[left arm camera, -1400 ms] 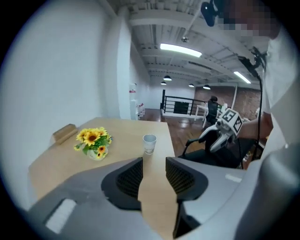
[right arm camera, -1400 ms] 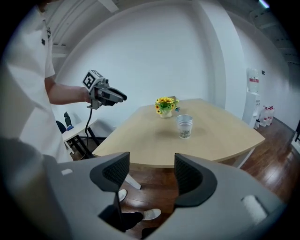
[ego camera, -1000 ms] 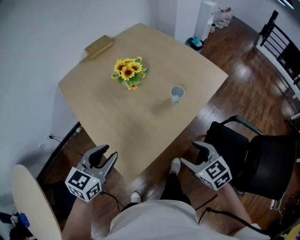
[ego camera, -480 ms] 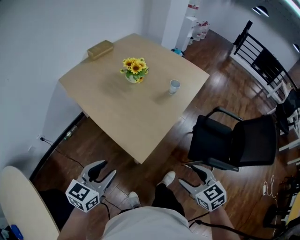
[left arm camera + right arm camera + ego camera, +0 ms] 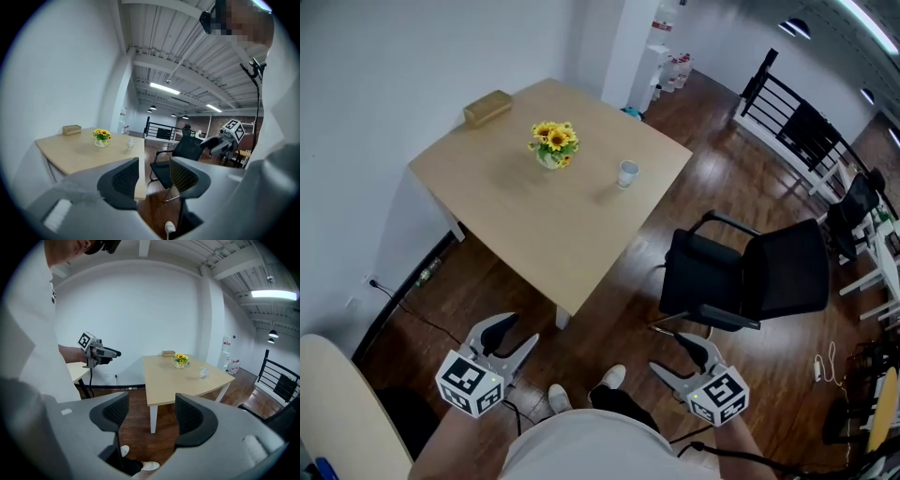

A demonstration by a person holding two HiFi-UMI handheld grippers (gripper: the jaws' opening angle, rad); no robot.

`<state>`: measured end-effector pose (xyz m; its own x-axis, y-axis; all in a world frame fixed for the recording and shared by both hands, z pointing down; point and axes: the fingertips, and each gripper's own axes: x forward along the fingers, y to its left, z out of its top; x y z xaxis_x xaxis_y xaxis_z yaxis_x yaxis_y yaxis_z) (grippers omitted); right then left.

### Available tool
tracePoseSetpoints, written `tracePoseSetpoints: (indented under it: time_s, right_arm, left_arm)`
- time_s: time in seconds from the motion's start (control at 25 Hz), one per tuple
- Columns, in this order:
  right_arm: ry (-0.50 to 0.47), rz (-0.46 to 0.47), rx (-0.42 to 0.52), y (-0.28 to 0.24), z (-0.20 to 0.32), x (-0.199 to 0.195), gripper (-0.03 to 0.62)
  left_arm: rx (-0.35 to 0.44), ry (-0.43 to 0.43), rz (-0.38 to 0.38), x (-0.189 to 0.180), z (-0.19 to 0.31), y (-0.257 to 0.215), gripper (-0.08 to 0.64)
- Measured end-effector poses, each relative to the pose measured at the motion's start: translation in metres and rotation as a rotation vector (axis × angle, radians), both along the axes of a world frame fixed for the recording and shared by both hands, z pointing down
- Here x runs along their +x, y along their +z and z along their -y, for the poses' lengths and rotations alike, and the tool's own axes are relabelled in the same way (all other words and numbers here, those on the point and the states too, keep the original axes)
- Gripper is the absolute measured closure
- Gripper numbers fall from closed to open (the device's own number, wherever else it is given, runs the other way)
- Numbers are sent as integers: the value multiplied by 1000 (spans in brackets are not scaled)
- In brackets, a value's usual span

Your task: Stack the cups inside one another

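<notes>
One small clear cup (image 5: 627, 173) stands on the light wooden table (image 5: 516, 216), near its right edge; it also shows far off as the cup (image 5: 131, 143) and the cup (image 5: 203, 373). Both grippers hang well back from the table, over the wooden floor. My left gripper (image 5: 509, 336) holds nothing and its jaws are opening; in the left gripper view the left gripper (image 5: 153, 176) shows a clear gap. My right gripper (image 5: 682, 357) is open and empty, as the right gripper (image 5: 151, 414) shows in its own view.
A pot of yellow sunflowers (image 5: 549, 144) stands mid-table, a tan box (image 5: 487, 107) at its far corner. A black office chair (image 5: 748, 279) sits right of the table. A pale round tabletop (image 5: 337, 412) is at lower left. A black railing (image 5: 797, 131) runs at the back right.
The person has stepped back from the table, so table and cup look smaller and farther. Both grippers moved back with the person. The left jaws stand a little wider.
</notes>
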<state>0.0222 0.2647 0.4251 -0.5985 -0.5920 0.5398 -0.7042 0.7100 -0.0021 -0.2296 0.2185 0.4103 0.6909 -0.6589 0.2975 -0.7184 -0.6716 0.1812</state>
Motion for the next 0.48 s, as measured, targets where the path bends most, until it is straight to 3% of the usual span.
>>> tracePoseSetpoints:
  time_s: [0.48]
  right_arm:
    - [4,-45,24,-2,-31,-5,291]
  left_arm:
    - [36,97,35,46,-49,-7,322]
